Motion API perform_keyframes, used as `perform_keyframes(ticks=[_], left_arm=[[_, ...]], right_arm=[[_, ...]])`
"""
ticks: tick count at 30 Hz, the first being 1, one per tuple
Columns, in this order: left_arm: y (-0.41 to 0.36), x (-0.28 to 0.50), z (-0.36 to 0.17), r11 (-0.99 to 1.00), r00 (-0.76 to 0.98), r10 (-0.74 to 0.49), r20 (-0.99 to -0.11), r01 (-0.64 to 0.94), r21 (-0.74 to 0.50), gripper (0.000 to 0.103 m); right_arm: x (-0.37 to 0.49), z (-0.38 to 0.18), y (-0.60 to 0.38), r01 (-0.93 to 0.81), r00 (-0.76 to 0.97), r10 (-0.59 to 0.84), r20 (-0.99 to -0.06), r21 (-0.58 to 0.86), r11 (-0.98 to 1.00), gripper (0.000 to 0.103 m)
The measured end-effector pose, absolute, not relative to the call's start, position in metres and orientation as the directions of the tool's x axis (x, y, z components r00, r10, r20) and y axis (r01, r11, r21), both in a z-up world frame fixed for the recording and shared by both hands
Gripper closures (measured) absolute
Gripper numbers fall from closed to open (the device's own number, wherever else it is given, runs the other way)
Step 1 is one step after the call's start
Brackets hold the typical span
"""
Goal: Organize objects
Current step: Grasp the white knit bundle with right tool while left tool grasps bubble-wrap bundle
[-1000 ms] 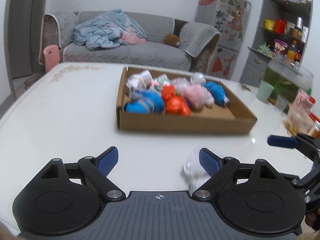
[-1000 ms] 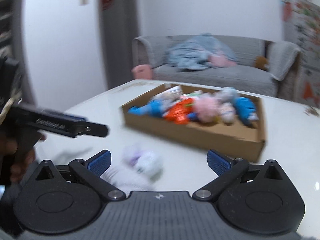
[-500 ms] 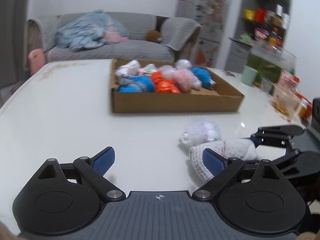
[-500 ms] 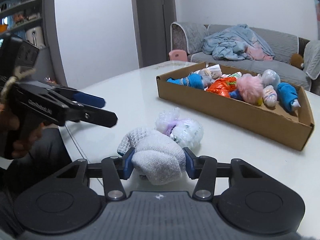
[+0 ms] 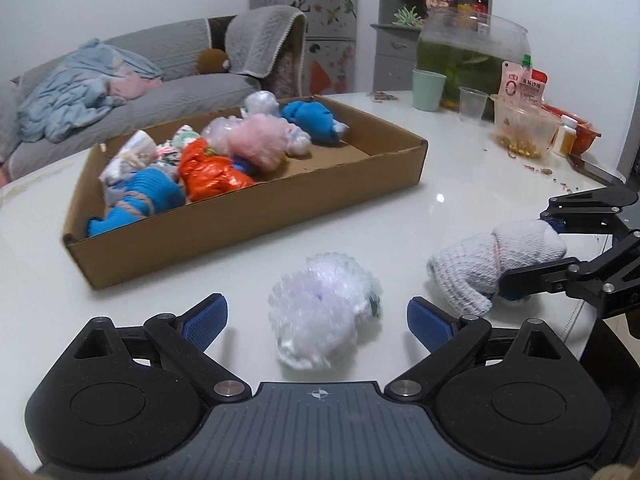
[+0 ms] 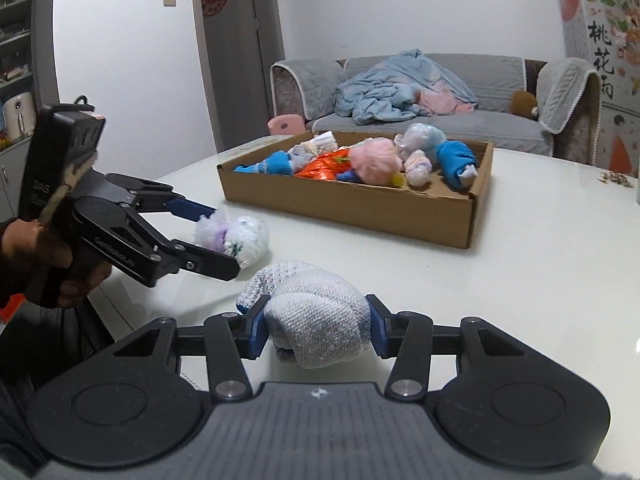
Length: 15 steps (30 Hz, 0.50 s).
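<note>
A cardboard tray (image 5: 256,216) on the white table holds several rolled bundles: blue, orange, pink, clear plastic. It also shows in the right wrist view (image 6: 360,212). My right gripper (image 6: 316,326) is shut on a grey-white rolled sock (image 6: 316,320), which also shows in the left wrist view (image 5: 496,260), low over the table. My left gripper (image 5: 318,320) is open, its jaws on either side of a white and lilac bubble-wrap bundle (image 5: 320,312) lying on the table. That bundle (image 6: 236,236) sits between the left fingers in the right wrist view.
At the table's far right stand a green cup (image 5: 428,90), a clear plastic cup (image 5: 472,104), a snack tub (image 5: 520,132) and a fish bowl (image 5: 472,52). A grey sofa (image 6: 440,120) with a blue blanket lies beyond the table.
My right gripper closed on the grey-white sock and lifted it slightly. My left gripper moved forward and right so that the bubble-wrap bundle now lies between its open jaws.
</note>
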<state>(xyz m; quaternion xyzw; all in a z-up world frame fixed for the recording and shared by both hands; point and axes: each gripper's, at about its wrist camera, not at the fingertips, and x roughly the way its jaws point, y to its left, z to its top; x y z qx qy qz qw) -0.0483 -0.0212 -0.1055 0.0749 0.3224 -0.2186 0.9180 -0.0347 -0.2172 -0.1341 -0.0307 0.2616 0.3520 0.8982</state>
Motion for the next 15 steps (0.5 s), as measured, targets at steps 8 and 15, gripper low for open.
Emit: perform_keyframes(ticks=[8,15], left_arm=[[-0.024,-0.039,-0.111,0.887,0.676,-0.358,-0.644,0.463,-0.007,0.008],[-0.027,-0.036,-0.112,0.890,0.672,-0.341,-0.657,0.456,0.005,0.003]], right_arm=[[-0.036,-0.139,-0.224,-0.662,0.613,0.623,-0.485,0.115,0.741,0.050],[-0.032,-0.138,-0.217,-0.675,0.605,0.623,-0.496,0.097,0.732,0.048]])
